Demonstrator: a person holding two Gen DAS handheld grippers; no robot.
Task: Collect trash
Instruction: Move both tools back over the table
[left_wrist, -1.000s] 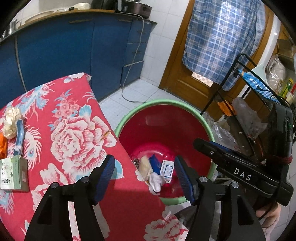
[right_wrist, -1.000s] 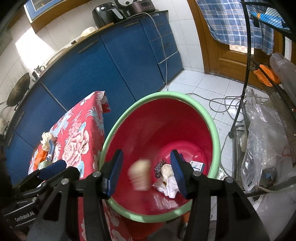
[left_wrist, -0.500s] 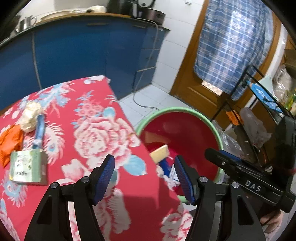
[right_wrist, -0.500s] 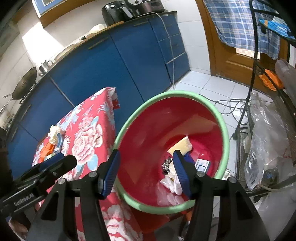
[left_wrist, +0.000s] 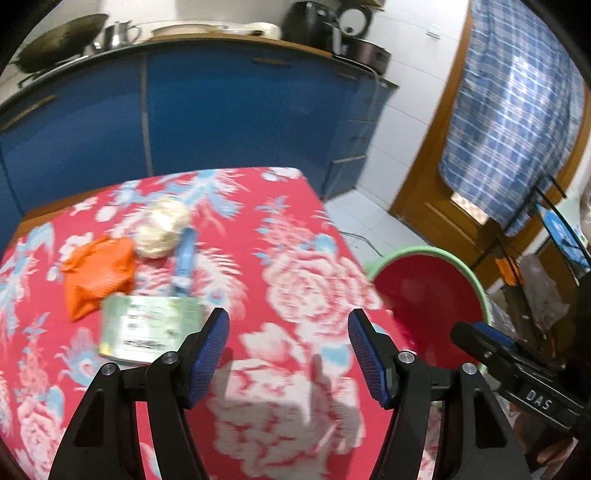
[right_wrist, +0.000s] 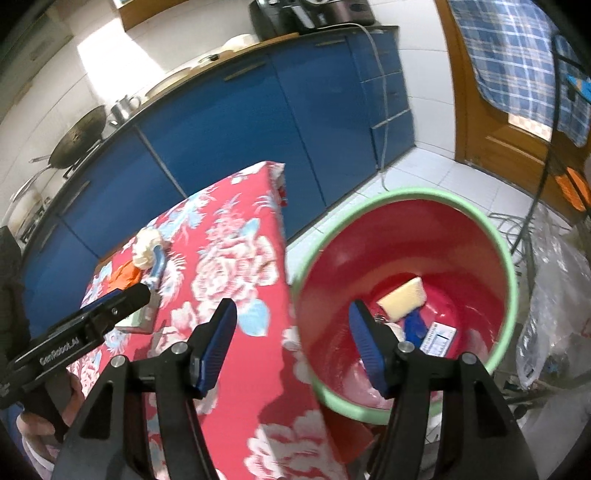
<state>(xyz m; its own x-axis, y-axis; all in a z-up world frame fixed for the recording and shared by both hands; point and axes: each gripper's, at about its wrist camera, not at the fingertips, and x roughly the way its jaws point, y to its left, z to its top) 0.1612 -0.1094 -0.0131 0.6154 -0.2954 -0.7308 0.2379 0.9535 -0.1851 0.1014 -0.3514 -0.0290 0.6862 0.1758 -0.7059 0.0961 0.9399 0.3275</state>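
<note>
Left wrist view: the left gripper (left_wrist: 288, 350) gapes empty over the cloth (left_wrist: 295, 266); blurred at centre left lie an orange wrapper (left_wrist: 98, 273), a white wad (left_wrist: 162, 229) and a pale green box (left_wrist: 147, 328). The right gripper (right_wrist: 290, 343), jaws opening and empty, hangs by the bucket (right_wrist: 506, 258), where a yellow sponge (right_wrist: 402, 299) lies.

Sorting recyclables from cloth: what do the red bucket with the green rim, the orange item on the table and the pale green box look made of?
Red bucket with green rim: likely plastic, with a smooth glossy wall. Crumpled orange item: looks like textured cloth or mesh; blur leaves it open. Pale green box: probably printed cardboard, with flat faces and label text.

Left gripper (left_wrist: 288, 354) open, empty, above floral tablecloth (left_wrist: 295, 266); box (left_wrist: 147, 328) near
</note>
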